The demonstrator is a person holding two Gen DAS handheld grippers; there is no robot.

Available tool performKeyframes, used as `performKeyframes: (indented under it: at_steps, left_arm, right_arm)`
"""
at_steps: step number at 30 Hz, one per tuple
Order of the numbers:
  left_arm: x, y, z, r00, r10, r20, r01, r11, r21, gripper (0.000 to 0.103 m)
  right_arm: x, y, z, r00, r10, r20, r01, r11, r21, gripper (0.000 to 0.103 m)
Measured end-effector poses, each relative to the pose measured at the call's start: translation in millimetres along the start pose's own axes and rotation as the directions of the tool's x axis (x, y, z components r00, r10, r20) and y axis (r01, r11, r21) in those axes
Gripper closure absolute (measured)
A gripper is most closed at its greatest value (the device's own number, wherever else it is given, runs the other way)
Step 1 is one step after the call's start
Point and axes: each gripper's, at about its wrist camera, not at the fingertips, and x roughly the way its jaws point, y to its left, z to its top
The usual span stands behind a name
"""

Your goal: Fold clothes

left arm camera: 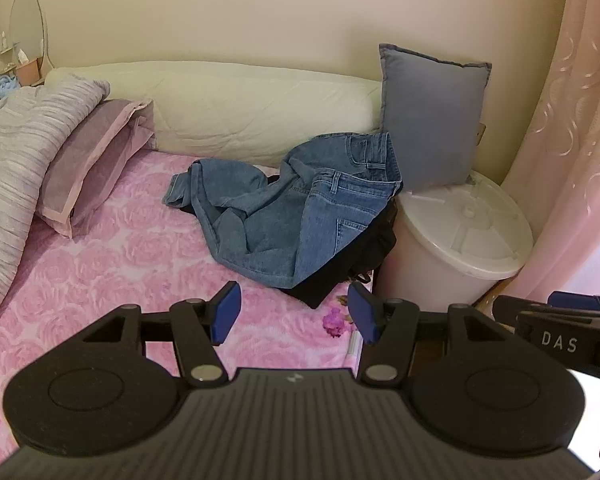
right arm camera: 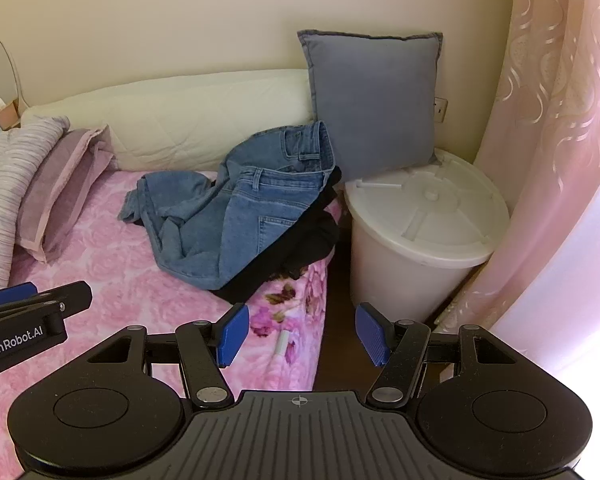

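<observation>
Crumpled light-blue denim jeans (left arm camera: 296,204) heaped on a pink rose-patterned bedspread (left arm camera: 112,264), waistband toward the far right corner, legs bunched leftward; draped over a black garment (left arm camera: 340,268) that pokes out beneath at the bed's edge. Left gripper (left arm camera: 294,316) with blue-padded fingers spread wide, grasping nothing — hovering over the bedspread near the jeans, apart from them. Right gripper (right arm camera: 300,334) likewise released and empty, poised over the bed's right edge and the floor gap. Beside the bed, a white round lidded plastic bin (right arm camera: 420,216) with a grey-blue square cushion (right arm camera: 374,100) propped on it; purple pillow (left arm camera: 88,160) far left
</observation>
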Motion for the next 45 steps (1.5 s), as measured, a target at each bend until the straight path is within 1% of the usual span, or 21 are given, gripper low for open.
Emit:
performKeyframes:
  at_steps: [9,16,45]
  left_arm:
    - [-2.7,13.4,-6.9,1.0,-0.003,-0.002,0.003,1.0,-0.024,0.047]
    - [-4.8,23.9,-12.3,1.0,-0.005,-0.003,0.004,0.999,-0.042,0.046]
    - [-5.4,34.9,-18.9,1.0,0.018,-0.009,-0.018,0.998,-0.064,0.044]
  right_arm:
    - [-4.0,1.8,-0.1,1.0,0.0,0.011,0.0,1.0,-0.006,0.04]
    - [0.4,13.6,2.5,1.0,-0.001,0.013,0.002,1.0,-0.02,0.04]
    - [3.2,26.9,5.0,1.0,0.008,0.015,-0.008,0.999,-0.047,0.04]
